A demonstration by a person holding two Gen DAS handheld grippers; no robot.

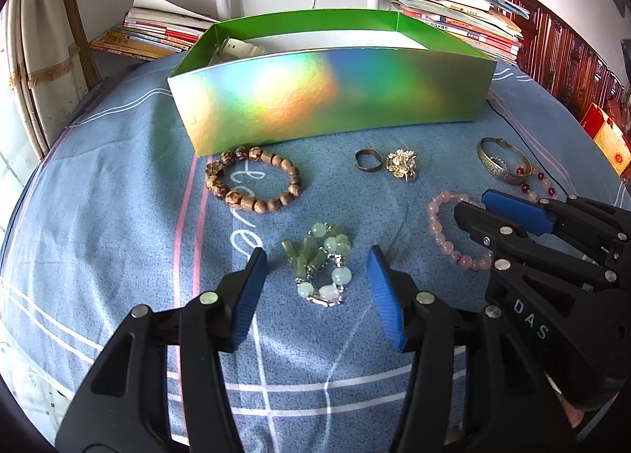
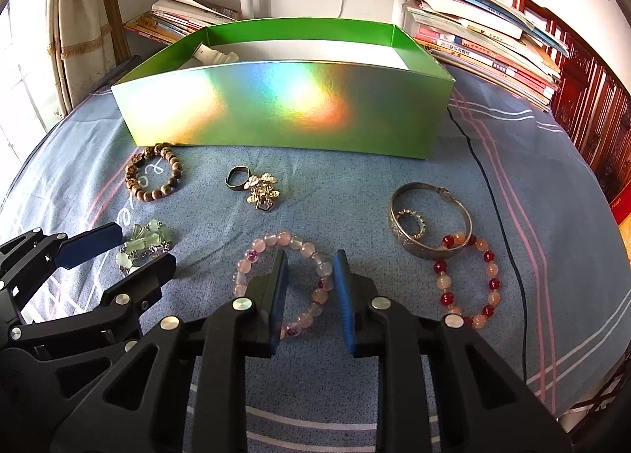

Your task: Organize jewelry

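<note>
Fingers, left gripper (image 1: 315, 283): blue ribbed pads parted, flanking a green bead bracelet (image 1: 321, 269) without contact. Fingers, right gripper (image 2: 309, 287): narrowly parted, straddling one side of a pink bead bracelet (image 2: 284, 279), not pressing it. Support: blue striped cloth (image 1: 118, 216). Toward its far edge, an open iridescent green cardboard box (image 1: 331, 98), with book stacks (image 2: 485, 42) behind it. Beside the box: wooden bead bracelet (image 1: 252, 178), dark metal ring (image 1: 368, 159), gold-coloured ornament (image 1: 402, 164). Toward the right edge: engraved silver bangle (image 2: 430, 224) overlapping a red-and-peach bead bracelet (image 2: 467, 279).
</note>
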